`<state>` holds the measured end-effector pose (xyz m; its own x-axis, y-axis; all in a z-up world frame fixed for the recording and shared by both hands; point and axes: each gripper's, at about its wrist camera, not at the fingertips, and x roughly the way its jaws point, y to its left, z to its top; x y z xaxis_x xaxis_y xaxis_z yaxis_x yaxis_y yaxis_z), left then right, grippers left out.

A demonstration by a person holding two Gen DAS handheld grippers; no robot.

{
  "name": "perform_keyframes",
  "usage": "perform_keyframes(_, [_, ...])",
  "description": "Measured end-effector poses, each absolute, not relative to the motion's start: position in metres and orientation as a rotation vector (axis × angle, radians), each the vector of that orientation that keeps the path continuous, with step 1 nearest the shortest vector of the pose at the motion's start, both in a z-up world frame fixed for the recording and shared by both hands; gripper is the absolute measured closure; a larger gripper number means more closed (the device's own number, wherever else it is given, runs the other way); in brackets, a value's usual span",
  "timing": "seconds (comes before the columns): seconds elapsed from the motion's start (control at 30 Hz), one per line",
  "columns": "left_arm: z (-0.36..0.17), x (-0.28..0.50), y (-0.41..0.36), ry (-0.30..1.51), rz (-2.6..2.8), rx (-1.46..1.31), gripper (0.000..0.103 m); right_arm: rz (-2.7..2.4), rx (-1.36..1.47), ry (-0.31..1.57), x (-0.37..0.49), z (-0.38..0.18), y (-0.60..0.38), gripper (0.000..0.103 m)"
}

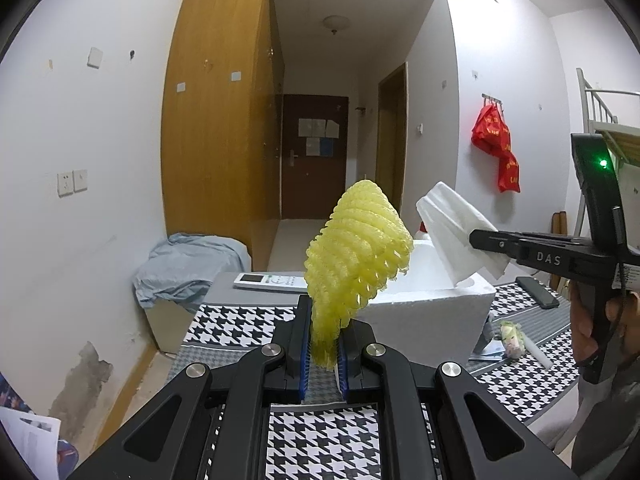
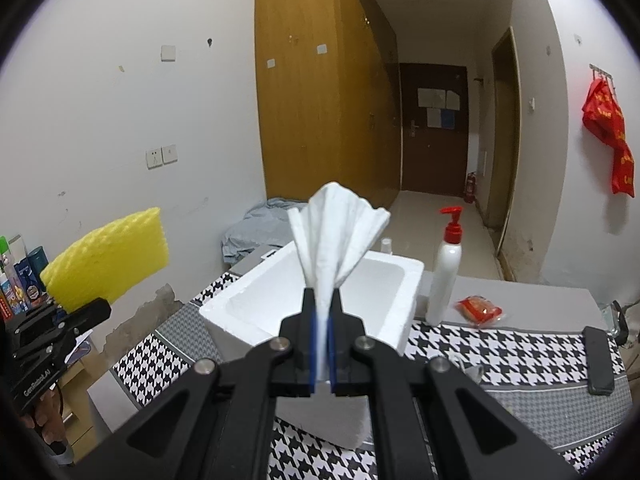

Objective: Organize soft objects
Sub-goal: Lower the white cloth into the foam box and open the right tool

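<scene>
My left gripper (image 1: 324, 344) is matte black: 2 flat linkage arms with triangular cut-outs, each pinned by 2 round silver screws. Its fingers (image 1: 301, 336) are black blocks faced with ribbed blue pads. My right gripper (image 2: 323, 344) is built the same, with 4 silver screws and blue pads. Seen from the left, its long black side bar reads "DAS" in pale letters, a green light glows on the black housing above, and a thin black cable runs down by the handle. The left body carries "GenRobot.AI" in white print.
</scene>
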<state>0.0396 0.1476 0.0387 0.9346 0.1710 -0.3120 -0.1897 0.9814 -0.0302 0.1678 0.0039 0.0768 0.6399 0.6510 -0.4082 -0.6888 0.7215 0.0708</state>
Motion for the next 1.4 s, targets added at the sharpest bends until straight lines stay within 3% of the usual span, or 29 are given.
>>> perform_keyframes(1.07, [0.031, 0.079, 0.169, 0.337, 0.152, -0.077, 0.091, 0.711, -0.155, 0.565, 0.218, 0.043, 0.044, 0.096])
perform_keyframes(1.27, [0.031, 0.080, 0.169, 0.337, 0.152, -0.076, 0.091, 0.721, -0.163, 0.584, 0.220, 0.040, 0.047, 0.091])
perform_keyframes(1.37, [0.031, 0.082, 0.169, 0.337, 0.154, -0.077, 0.091, 0.727, -0.158, 0.584, 0.219, 0.041, 0.047, 0.072])
perform_keyframes(1.4, [0.031, 0.082, 0.170, 0.338, 0.153, -0.078, 0.091, 0.729, -0.157, 0.584, 0.218, 0.041, 0.046, 0.056])
